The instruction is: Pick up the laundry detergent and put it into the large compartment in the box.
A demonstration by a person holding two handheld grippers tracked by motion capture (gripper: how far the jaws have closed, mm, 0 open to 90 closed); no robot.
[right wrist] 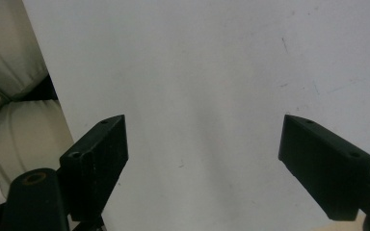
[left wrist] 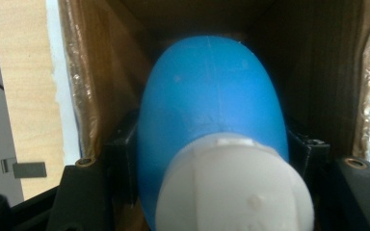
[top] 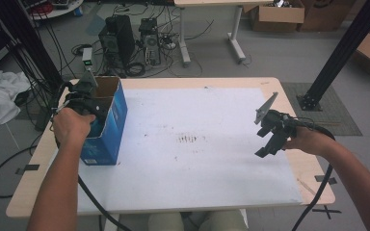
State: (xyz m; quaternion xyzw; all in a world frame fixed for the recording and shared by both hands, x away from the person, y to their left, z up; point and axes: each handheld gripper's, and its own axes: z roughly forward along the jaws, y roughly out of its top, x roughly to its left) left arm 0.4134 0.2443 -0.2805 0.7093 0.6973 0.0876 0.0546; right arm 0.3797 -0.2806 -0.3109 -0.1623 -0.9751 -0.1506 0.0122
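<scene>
The left gripper [top: 87, 98] is reaching down into the open top of a blue cardboard box [top: 111, 127] that is standing near the left edge of the tabletop [top: 289, 96], toward its far left corner. The left hand [top: 71, 126] is wrapping around the gripper's body just outside the near left wall of the box. In the left gripper view, the jaws are clamping a blue bottle [left wrist: 214, 120] from both sides, their pads pressing against its flanks just above its white cap [left wrist: 233, 190]. The bottle is sitting inside the box, its rounded body pointing deeper into the brown interior and its cap facing the camera; whether its far end is touching the bottom of the box cannot be told. The box's brown inner walls are rising on either side of the bottle, and a strip of bare wood at the tabletop's edge is showing beyond the box wall. The right gripper [top: 270, 139] is hovering near the right edge of the tabletop, well apart from the box, with the right hand [top: 308, 142] holding it. Its jaws are standing wide apart with nothing between them, pointing down at the white sheet [right wrist: 212, 72] that is covering most of the tabletop.
</scene>
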